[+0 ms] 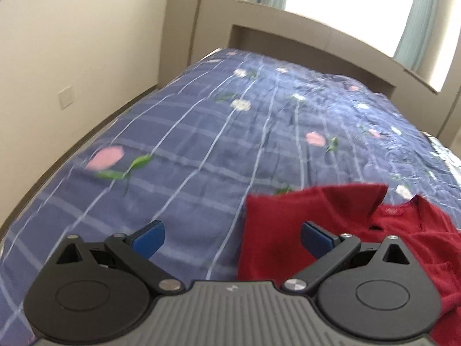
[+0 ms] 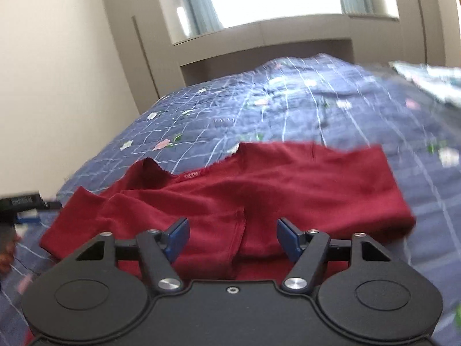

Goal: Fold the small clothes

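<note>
A red shirt (image 2: pixel 253 190) lies rumpled on the bed (image 1: pixel 201 144). Both the left gripper (image 1: pixel 232 238) and right gripper (image 2: pixel 232 238) are spread wide, holding nothing.

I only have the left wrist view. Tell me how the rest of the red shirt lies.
Observer: In the right wrist view the red shirt spreads wide across the blue quilt, with a sleeve reaching out at left.
Operator: Report the right gripper.
Observer: The right gripper is open, empty, above the shirt's near part.
Operator: Say whether anything else is on the bed.
Observer: A pale patterned cloth lies at the far right, too blurred to identify.
Operator: Confirm my left gripper shows there.
Observer: A black device sits at the left edge; it may be your left gripper, but I cannot confirm it.
</note>
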`<state>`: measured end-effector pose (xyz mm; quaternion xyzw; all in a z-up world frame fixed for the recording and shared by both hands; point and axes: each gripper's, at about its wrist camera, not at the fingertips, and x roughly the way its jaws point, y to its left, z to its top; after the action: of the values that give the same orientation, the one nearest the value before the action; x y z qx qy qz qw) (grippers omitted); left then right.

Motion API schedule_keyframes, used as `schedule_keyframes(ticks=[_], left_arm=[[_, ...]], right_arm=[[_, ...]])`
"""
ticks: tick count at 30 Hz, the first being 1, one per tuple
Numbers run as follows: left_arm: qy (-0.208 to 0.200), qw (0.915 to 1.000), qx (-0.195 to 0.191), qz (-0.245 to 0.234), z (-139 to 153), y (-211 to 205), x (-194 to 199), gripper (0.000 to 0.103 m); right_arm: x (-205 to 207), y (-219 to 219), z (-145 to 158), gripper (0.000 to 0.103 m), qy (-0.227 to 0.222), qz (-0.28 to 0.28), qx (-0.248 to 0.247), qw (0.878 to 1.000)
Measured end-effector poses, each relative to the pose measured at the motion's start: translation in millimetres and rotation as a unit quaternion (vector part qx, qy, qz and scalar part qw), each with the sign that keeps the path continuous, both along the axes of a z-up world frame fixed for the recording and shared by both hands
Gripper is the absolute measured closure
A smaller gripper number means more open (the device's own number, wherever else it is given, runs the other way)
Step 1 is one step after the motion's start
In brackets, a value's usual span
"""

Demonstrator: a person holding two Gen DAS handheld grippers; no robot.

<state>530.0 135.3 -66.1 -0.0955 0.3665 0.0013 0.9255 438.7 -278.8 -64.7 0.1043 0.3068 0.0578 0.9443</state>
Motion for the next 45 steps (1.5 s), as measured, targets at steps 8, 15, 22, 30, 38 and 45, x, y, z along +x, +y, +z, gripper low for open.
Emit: schedule_keyframes(ticks=[8,15,22,30,38,45], left_arm=[[0.043,0.9972,-0.060,0.012,-10.8,10.4,29.0,0.029],[0.065,0.9938,-0.089,0.017,-21.5,10.6,29.6,0.074],[0.023,0.9962,-0.069,0.046,-3.1,-5.7,14.5,0.101],[-0.008,0.9977,-0.043,0.052,-2.3,-29.6,3.1,0.093],[-0.014,0.9995,-0.017,0.022,0.4,-22.7,21.6,0.039],[0.031,0.9982,0.040,0.033,-28.2,-24.0,43.9,0.045]], right_arm=[[40.5,13.7,-25.1,0.058,0.044,0.015,-0.064,0.997],[37.1,26.8,-22.8,0.091,0.036,0.042,-0.070,0.996],[32.3,34.4,9.8,0.095,-0.032,0.059,-0.116,0.991],[44.9,14.2,22.5,0.095,-0.058,0.046,-0.158,0.985],[53.6,-2.0,-12.8,0.091,0.000,0.034,-0.110,0.993],[53.2,-4.6,-30.8,0.088,0.011,0.024,-0.114,0.993]])
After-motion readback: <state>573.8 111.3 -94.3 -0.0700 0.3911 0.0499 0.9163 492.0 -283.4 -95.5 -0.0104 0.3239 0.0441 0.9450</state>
